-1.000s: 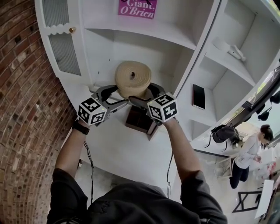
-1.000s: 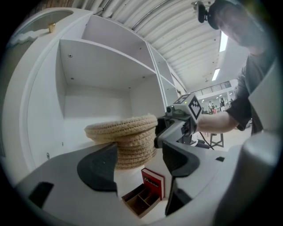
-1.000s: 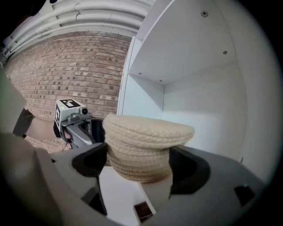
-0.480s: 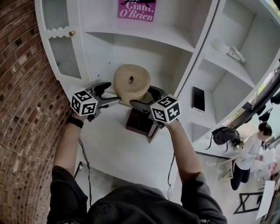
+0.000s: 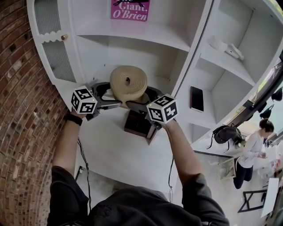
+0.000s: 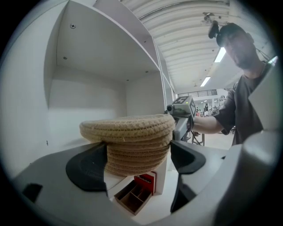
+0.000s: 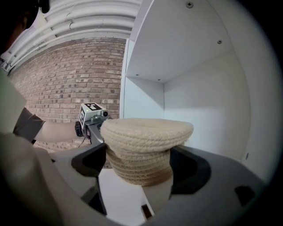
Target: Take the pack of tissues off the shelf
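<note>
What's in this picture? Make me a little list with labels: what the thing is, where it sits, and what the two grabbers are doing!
thing: round woven basket with a lid
where: on the white shelf, in the middle compartment
underneath: brown divided tray
left gripper: open; its fingers have just been opening, with the basket between them
right gripper: fingers on either side of the basket; cannot tell whether they squeeze it
above: pink sign
</note>
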Demonstrator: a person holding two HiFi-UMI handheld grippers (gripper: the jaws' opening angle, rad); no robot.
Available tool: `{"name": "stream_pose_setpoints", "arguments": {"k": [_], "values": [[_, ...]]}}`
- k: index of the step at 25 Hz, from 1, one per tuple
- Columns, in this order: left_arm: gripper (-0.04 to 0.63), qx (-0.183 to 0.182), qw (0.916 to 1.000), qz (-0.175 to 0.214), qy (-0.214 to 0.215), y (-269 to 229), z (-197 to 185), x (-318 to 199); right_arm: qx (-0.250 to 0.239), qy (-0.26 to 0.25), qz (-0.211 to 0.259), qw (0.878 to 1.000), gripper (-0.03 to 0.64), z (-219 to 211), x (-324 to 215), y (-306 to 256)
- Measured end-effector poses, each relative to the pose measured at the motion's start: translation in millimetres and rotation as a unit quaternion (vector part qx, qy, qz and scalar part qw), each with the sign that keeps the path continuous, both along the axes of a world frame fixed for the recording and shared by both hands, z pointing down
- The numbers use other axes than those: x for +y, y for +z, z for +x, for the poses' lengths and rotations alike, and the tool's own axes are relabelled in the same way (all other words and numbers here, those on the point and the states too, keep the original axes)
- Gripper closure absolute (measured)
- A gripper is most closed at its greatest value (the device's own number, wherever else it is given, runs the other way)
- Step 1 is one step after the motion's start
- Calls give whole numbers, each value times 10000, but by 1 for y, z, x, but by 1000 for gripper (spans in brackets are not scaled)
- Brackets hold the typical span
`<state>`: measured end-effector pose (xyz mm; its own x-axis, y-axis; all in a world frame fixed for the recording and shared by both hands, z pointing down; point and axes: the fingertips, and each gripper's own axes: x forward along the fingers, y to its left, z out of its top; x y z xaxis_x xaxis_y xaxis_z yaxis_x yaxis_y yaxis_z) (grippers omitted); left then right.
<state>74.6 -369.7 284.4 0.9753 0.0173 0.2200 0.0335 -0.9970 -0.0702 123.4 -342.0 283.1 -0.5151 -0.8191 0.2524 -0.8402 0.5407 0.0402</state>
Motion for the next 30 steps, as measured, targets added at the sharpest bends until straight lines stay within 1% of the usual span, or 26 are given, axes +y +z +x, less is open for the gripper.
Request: {"name": "stream_pose_setpoints", "arguments": {"k": [4,9,12,17,22,26,30], "values": [[160,-41,9999,143,-68,1,2,6,135,-75,136,9998,179,-2,5,0],[160,105,9995,229,-198,1,-7,22,167,-222,330,9991,183,-12,19,-1],[160,149,9989,328,-297,2,-20,34,159,-336,451,9983,183,-24,31,1],[160,100,9972,568,-478,8,-42,53,214,-503,658,9963,183,-46,49,8],[160,98,9948,759,-669,15,-65,75,375,-643,896,9932,183,-68,70,13],[160,112,9926,868,-837,24,-84,93,527,-781,1099,9895,183,-87,87,21],[160,170,9907,869,-1028,35,-102,108,599,-991,1126,9869,183,-105,102,33]]}}
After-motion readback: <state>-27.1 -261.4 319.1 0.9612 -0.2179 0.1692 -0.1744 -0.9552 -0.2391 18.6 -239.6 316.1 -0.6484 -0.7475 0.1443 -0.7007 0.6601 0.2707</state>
